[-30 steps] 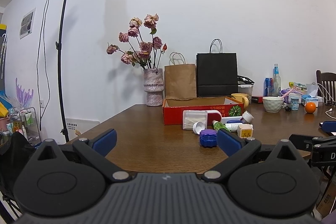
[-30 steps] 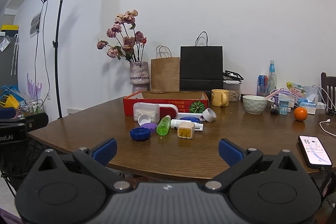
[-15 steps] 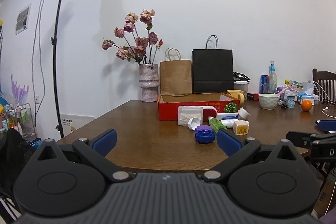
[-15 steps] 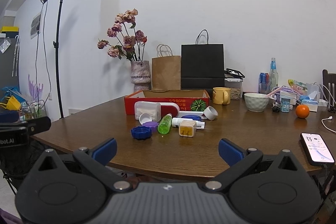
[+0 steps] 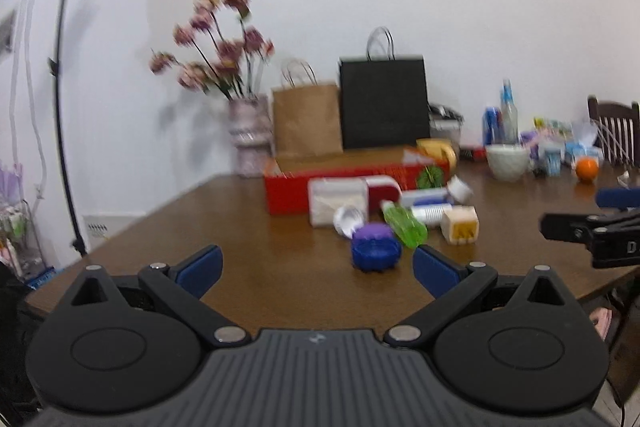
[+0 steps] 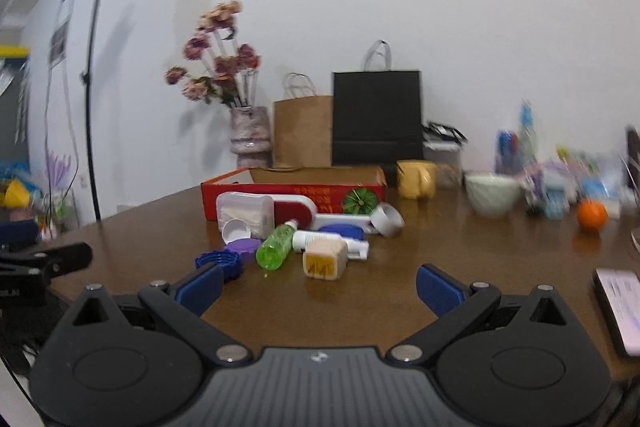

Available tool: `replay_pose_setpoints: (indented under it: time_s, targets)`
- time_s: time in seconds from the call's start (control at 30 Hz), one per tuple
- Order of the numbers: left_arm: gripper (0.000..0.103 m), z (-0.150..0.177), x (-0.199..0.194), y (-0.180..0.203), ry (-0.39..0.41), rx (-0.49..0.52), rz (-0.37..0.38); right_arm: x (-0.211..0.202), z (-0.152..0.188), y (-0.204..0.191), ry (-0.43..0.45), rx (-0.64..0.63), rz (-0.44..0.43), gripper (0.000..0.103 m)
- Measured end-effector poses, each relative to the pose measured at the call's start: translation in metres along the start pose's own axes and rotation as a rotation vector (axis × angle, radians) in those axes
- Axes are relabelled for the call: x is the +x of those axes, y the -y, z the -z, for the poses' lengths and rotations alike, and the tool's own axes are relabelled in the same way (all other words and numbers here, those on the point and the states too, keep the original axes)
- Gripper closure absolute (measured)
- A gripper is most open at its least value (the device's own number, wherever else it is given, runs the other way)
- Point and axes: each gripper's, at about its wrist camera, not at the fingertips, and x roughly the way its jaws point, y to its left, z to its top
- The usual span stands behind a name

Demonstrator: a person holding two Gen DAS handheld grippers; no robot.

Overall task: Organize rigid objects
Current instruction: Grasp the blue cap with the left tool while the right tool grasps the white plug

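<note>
A: Well, both tools are only hovering at the table's near edge. The left gripper [image 5: 316, 267] has its jaws spread wide with nothing between them, and so does the right gripper [image 6: 320, 285].

B: And the things to sort?

A: Heaped mid-table in front of the red box [image 6: 294, 189]: a blue lid [image 5: 375, 253], a green bottle [image 6: 277, 246], a cream cube [image 6: 325, 259], a white tube [image 6: 330, 241].

B: What might go wrong?

A: They lie touching, so I'd guess a jaw going for 1 piece could nudge the bottle, and it would roll.

B: Do the 2 cameras differ?

A: The right one shows a phone [image 6: 618, 309] by the table's right edge; the left one doesn't. The left one shows the purple lid [image 5: 374, 231] sitting on the blue one.
</note>
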Motion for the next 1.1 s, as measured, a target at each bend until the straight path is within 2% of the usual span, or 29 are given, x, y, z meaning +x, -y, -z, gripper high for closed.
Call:
replay_pose_setpoints:
  time_s: [0.17, 0.2, 0.23, 0.3, 0.37, 0.47, 0.57, 0.67, 0.7, 0.77, 0.8, 0.83, 0.87, 1.1]
  targets:
    - [0.000, -0.006, 0.045, -0.002, -0.067, -0.080, 0.045, 0.039, -0.014, 0.006, -0.102, 0.026, 0.015, 0.000]
    - [0.000, -0.008, 0.053, -0.001, -0.072, -0.088, 0.051, 0.048, -0.017, 0.010, -0.113, 0.044, -0.001, 0.003]
    - [0.000, -0.010, 0.062, 0.000, -0.076, -0.089, 0.054, 0.058, -0.020, 0.012, -0.127, 0.059, -0.021, 0.012]
    - [0.000, -0.012, 0.077, 0.007, -0.078, -0.075, 0.053, 0.077, -0.025, 0.015, -0.146, 0.069, -0.027, 0.019]
    - [0.000, -0.013, 0.094, 0.013, -0.086, -0.047, 0.075, 0.097, -0.028, 0.014, -0.165, 0.058, -0.014, 0.019]
    - [0.000, -0.014, 0.117, 0.022, -0.146, -0.003, 0.110, 0.124, -0.031, 0.013, -0.196, 0.047, 0.003, 0.019]
    - [0.001, -0.014, 0.139, 0.025, -0.207, -0.004, 0.144, 0.145, -0.031, 0.013, -0.230, 0.046, 0.010, 0.026]
    - [0.010, -0.014, 0.155, 0.026, -0.242, -0.027, 0.158, 0.163, -0.031, 0.011, -0.254, 0.042, 0.014, 0.027]
    - [0.015, -0.014, 0.159, 0.027, -0.255, -0.034, 0.161, 0.169, -0.031, 0.010, -0.265, 0.044, 0.021, 0.030]
    - [0.023, -0.014, 0.169, 0.028, -0.288, -0.045, 0.171, 0.179, -0.030, 0.011, -0.292, 0.057, 0.022, 0.040]
    - [0.028, -0.014, 0.172, 0.028, -0.310, -0.050, 0.176, 0.183, -0.030, 0.011, -0.310, 0.064, 0.017, 0.051]
    - [0.039, -0.013, 0.176, 0.029, -0.333, -0.054, 0.179, 0.187, -0.029, 0.011, -0.323, 0.074, 0.006, 0.057]
    - [0.047, -0.012, 0.179, 0.029, -0.351, -0.060, 0.172, 0.188, -0.028, 0.011, -0.328, 0.078, 0.005, 0.058]
    - [0.048, -0.012, 0.179, 0.031, -0.336, -0.051, 0.156, 0.188, -0.028, 0.012, -0.328, 0.072, 0.001, 0.060]
